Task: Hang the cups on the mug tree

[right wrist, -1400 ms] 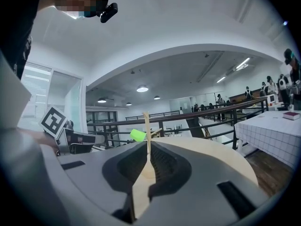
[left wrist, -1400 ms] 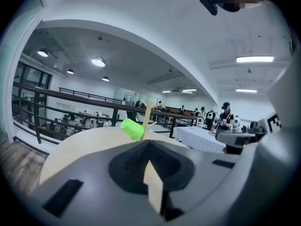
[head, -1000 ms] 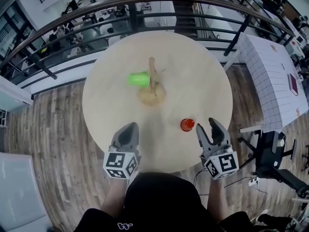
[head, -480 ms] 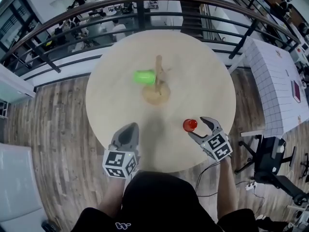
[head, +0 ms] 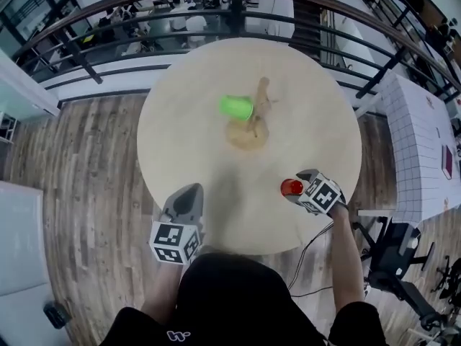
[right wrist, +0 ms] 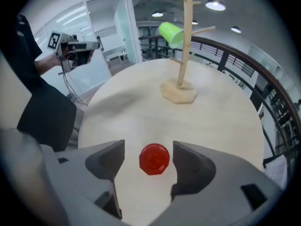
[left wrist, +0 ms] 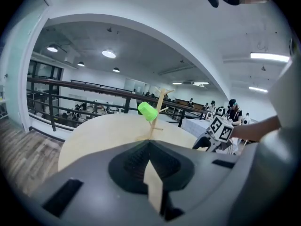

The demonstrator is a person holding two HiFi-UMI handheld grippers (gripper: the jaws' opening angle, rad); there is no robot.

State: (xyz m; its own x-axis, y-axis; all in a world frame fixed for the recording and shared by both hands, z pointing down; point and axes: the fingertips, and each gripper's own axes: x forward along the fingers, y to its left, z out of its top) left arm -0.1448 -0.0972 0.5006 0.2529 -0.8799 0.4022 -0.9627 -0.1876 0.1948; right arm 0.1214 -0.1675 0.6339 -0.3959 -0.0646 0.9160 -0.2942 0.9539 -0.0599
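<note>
right gripper angled steeply down over red cup, which sits near round table edge on my right, close to me. jaws just opened wide, one each side of cup, pads not touching it. looks staged for clamp on cup wall. left gripper jaws together, nothing between, parked over near edge on my left, probably kept clear of reach path. green cup already hangs on peg of wooden mug tree at table centre. bare pegs on tree's far side from green cup free for red one.
</note>
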